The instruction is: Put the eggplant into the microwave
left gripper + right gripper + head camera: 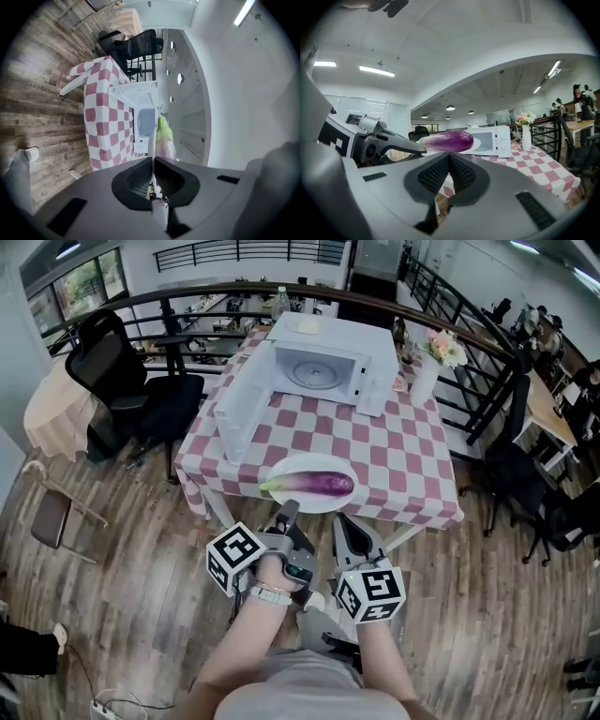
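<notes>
Left claw (pixel 153 160) pinches the plate (pixel 334 468) rim, eggplant (pixel 319 485) just ahead; right claw (pixel 449 156), beside it, is pressed together.

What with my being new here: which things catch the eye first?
A purple eggplant lies on a white plate over the near edge of the checkered table, the left gripper shut on the plate's rim. Behind it stands a white microwave with its door swung open.

Microwave (pixel 328 334) mouth clear — door (pixel 242 418) aside
</notes>
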Action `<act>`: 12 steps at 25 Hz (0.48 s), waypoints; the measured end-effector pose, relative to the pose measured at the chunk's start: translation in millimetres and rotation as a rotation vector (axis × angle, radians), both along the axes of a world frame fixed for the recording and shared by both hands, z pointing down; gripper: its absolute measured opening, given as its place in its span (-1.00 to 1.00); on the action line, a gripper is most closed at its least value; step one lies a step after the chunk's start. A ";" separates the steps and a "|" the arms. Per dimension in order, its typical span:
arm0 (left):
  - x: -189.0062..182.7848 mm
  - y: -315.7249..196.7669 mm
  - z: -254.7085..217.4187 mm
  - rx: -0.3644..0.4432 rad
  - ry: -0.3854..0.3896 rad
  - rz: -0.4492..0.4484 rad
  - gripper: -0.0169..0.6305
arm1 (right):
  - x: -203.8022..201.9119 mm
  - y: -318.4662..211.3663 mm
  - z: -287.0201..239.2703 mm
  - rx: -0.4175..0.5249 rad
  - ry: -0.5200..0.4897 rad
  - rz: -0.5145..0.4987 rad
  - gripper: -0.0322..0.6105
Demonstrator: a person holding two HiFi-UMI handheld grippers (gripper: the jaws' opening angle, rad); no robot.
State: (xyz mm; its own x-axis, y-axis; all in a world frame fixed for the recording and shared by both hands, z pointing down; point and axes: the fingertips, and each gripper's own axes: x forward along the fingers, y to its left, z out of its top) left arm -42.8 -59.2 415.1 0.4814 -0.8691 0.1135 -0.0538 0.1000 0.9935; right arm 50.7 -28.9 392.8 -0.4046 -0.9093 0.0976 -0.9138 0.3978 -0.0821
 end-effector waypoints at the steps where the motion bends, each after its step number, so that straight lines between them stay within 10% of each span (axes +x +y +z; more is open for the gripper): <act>1: 1.4 -7.3 0.1 -0.001 -0.001 -0.003 -0.90 | 1.0 -8.4 0.1 -0.002 -0.002 -0.004 -0.83; 12: 8.5 -79.6 -3.7 0.003 -0.011 -0.049 -0.90 | 6.3 -89.4 0.4 -0.026 -0.013 -0.073 -0.82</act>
State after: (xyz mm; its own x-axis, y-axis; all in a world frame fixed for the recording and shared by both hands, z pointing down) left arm -34.2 -138.8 411.4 0.4372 -0.8919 0.1160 -0.0600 0.0997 0.9932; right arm 57.0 -118.3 393.2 -0.4709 -0.8746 0.1151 -0.8813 0.4607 -0.1049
